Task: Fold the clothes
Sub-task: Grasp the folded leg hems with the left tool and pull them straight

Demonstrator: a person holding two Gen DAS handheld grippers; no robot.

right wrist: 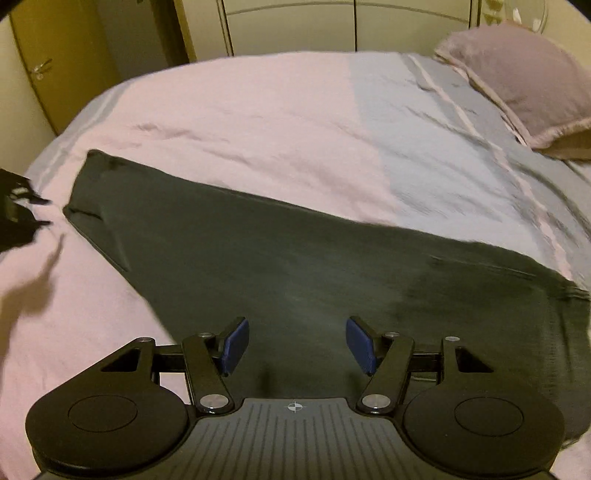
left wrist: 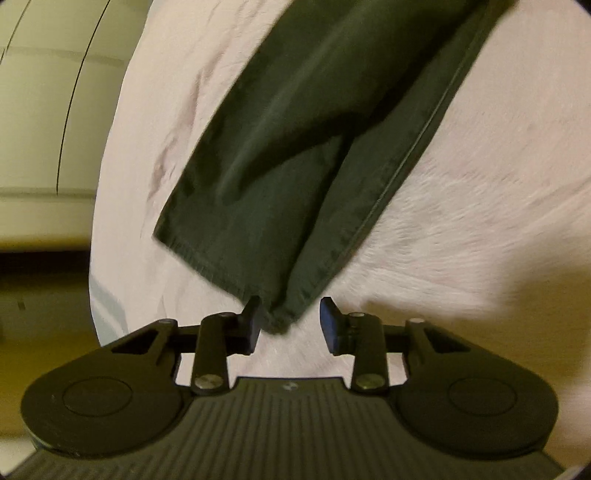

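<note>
Dark green trousers [left wrist: 295, 155] lie flat on a pink bed cover [left wrist: 480, 206], their legs running from the top right down to the hems. My left gripper [left wrist: 291, 325] sits at the hem end with its jaws apart. The hem corner [left wrist: 280, 317] lies between the fingers, and the pads are not pressed on it. In the right wrist view the trousers [right wrist: 295, 258] stretch across the bed. My right gripper [right wrist: 297, 343] hovers open over their wide part, with nothing between its blue pads. The other gripper [right wrist: 18, 210] shows dark at the left edge, by the leg end.
The bed cover [right wrist: 240, 122] turns grey-blue [right wrist: 424, 147] toward the right, where a mauve pillow [right wrist: 524, 81] lies. Pale wardrobe doors [right wrist: 295, 26] stand behind the bed. The bed edge [left wrist: 96, 221] drops off at the left beside a pale wall.
</note>
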